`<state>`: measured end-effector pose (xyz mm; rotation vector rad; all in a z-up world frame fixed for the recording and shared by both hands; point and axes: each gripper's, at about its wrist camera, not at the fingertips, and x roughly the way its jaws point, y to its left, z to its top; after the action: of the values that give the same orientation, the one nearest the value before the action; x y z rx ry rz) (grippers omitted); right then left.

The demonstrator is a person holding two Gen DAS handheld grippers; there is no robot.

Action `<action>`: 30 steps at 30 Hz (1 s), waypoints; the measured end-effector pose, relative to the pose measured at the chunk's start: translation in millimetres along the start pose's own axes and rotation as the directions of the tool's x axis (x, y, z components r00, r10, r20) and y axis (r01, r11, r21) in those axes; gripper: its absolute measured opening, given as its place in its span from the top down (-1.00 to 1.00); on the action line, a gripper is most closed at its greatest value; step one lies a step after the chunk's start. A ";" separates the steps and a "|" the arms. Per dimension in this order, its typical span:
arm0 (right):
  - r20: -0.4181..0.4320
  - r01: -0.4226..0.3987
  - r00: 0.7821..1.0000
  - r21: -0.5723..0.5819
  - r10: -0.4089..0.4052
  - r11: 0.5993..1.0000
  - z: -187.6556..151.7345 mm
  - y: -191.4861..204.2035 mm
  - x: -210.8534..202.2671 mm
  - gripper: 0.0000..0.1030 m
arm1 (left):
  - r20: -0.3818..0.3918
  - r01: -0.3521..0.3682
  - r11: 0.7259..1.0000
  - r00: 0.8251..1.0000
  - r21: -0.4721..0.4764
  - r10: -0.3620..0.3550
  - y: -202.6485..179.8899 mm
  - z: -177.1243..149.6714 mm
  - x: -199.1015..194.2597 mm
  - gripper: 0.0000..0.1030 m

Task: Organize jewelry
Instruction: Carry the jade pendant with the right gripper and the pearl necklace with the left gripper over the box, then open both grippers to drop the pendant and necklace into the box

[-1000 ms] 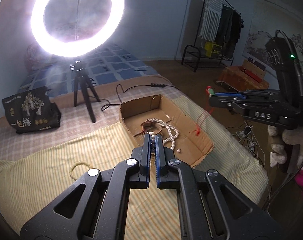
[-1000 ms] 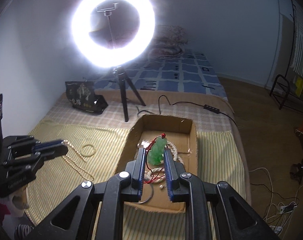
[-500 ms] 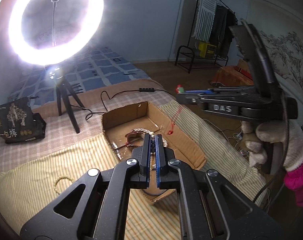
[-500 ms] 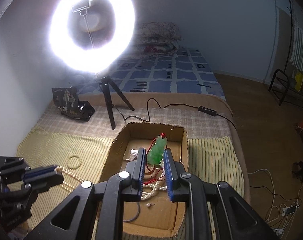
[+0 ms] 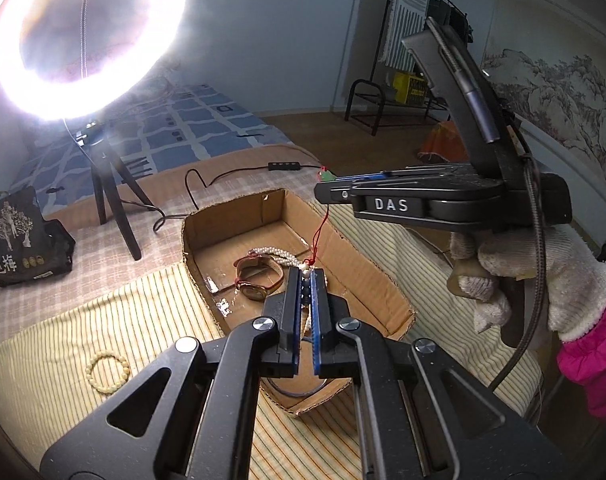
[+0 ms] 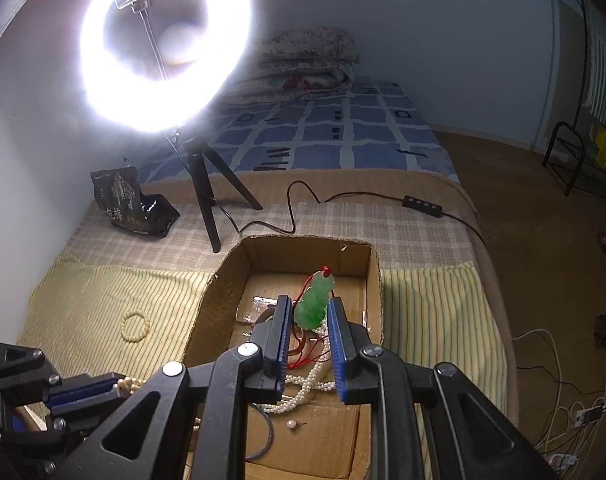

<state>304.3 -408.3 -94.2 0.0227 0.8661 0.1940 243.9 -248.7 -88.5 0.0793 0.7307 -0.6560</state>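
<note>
My left gripper [image 5: 306,278] is shut on a bead necklace [image 5: 305,286], low over the near half of an open cardboard box [image 5: 367,264]. In the right wrist view it [image 6: 117,386] sits at the lower left with pale beads [image 6: 130,383] at its tip. My right gripper [image 6: 310,304] is shut on a green jade pendant [image 6: 315,303], above the box [image 6: 377,280]. From the left wrist view it [image 5: 323,184] comes in from the right, and the pendant's red cord [image 5: 318,236] hangs into the box. A watch [image 5: 259,280] and a pearl strand [image 6: 303,384] lie inside.
A pale bead bracelet [image 6: 135,324] lies on the striped cloth left of the box. A pearl earring [image 6: 293,424] lies on the box floor. Behind stand a ring light on a tripod [image 6: 207,200], a black bag [image 6: 127,208] and a cable [image 6: 423,202]. The bed's edge drops off at the right.
Both grippers have come forward and down over the box, which now looks larger. In the left wrist view the right gripper has drawn closer. Both grips are unchanged.
</note>
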 end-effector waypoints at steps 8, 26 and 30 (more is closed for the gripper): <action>-0.011 -0.015 1.000 0.024 0.015 1.000 -2.4 -4.7 11.3 0.67 | -0.019 0.005 1.000 1.000 0.011 -0.005 -3.2 -4.5 9.4 0.97; 0.074 0.060 0.995 0.005 -0.060 0.998 -4.5 5.7 -7.4 -0.80 | -0.007 -0.037 0.997 0.999 0.069 0.038 -11.4 -10.9 4.5 -0.29; 0.092 0.079 0.993 0.008 -0.080 0.997 -4.5 10.0 -14.2 -0.94 | -0.004 -0.044 0.996 0.999 0.076 0.044 -10.9 -11.3 -0.1 -0.29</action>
<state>290.4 -401.3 -85.4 0.0015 0.7740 0.1151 230.8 -254.2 -95.2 0.1663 0.7080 -0.6417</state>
